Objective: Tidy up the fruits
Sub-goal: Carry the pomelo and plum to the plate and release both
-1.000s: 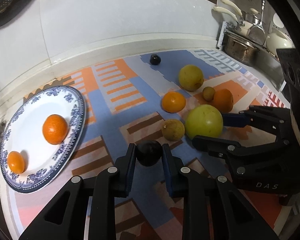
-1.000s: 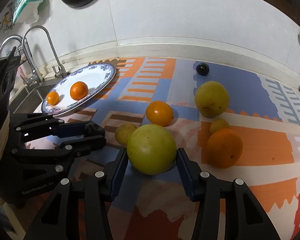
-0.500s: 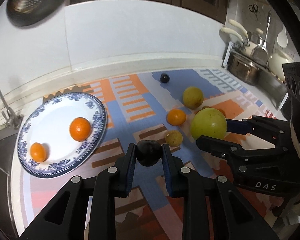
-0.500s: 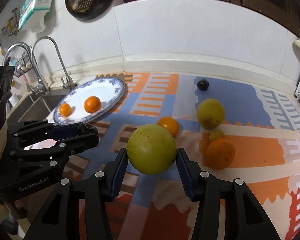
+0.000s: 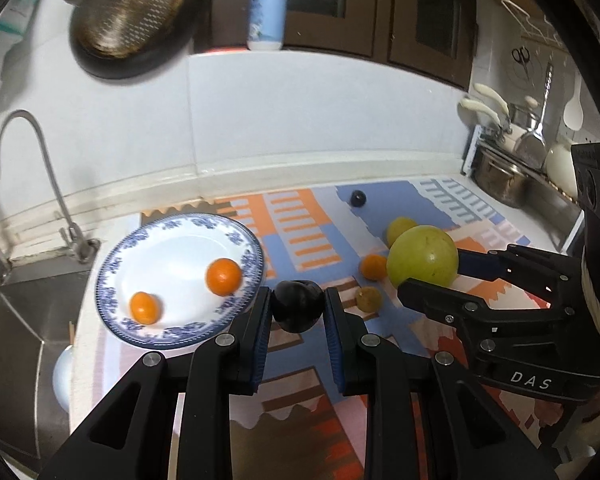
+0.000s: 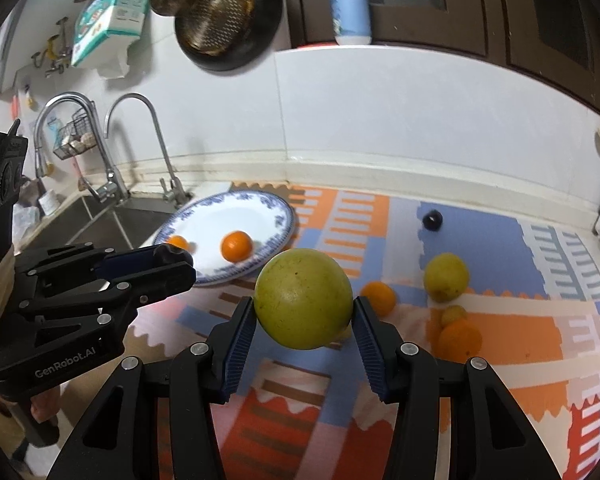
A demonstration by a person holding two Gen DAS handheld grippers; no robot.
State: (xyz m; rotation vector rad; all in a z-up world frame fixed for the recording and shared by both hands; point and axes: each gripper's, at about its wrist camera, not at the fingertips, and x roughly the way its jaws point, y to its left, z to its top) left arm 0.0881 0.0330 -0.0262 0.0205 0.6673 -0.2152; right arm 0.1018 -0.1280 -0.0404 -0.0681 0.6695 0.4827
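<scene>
My left gripper (image 5: 297, 308) is shut on a dark plum (image 5: 298, 305) and holds it in the air beside the blue-and-white plate (image 5: 236, 236). The plate bears two oranges (image 5: 223, 276). My right gripper (image 6: 303, 312) is shut on a large yellow-green fruit (image 6: 303, 298), lifted above the patterned mat (image 6: 500, 320); the fruit also shows in the left wrist view (image 5: 422, 256). On the mat lie another dark plum (image 6: 432, 220), a yellow fruit (image 6: 446, 276), two oranges (image 6: 378, 298) and small brownish fruits (image 5: 368, 299).
A sink (image 6: 100, 224) with taps (image 6: 140, 148) lies left of the plate. A white backsplash wall (image 6: 380, 120) runs behind the counter. Pots and utensils (image 5: 512, 168) stand at the far right. A pan (image 6: 224, 12) hangs on the wall.
Both grippers have risen from the mat, each carrying its fruit. The left one has moved with the plum toward the plate's right rim.
</scene>
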